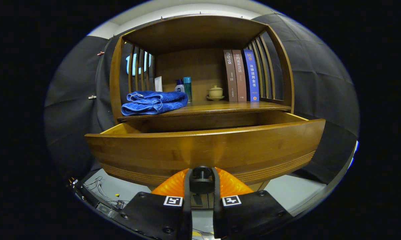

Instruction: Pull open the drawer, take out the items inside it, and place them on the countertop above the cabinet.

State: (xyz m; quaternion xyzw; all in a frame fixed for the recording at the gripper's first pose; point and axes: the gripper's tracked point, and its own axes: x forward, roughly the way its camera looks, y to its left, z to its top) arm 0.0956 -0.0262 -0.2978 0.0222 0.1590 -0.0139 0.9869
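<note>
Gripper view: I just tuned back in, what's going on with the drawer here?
The gripper is closed on the dark knob at the front of the drawer, a finger on each side. The drawer is pulled well out of the cabinet, but its inside is hidden behind the front panel, so its contents can't be seen. On the countertop above sit a folded blue towel, bottles, a lidded cup and three books.

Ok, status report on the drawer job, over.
Hand-held gripper shut on drawer knob. Drawer pulled open, contents hidden behind its front. Blue towel on countertop.
</note>
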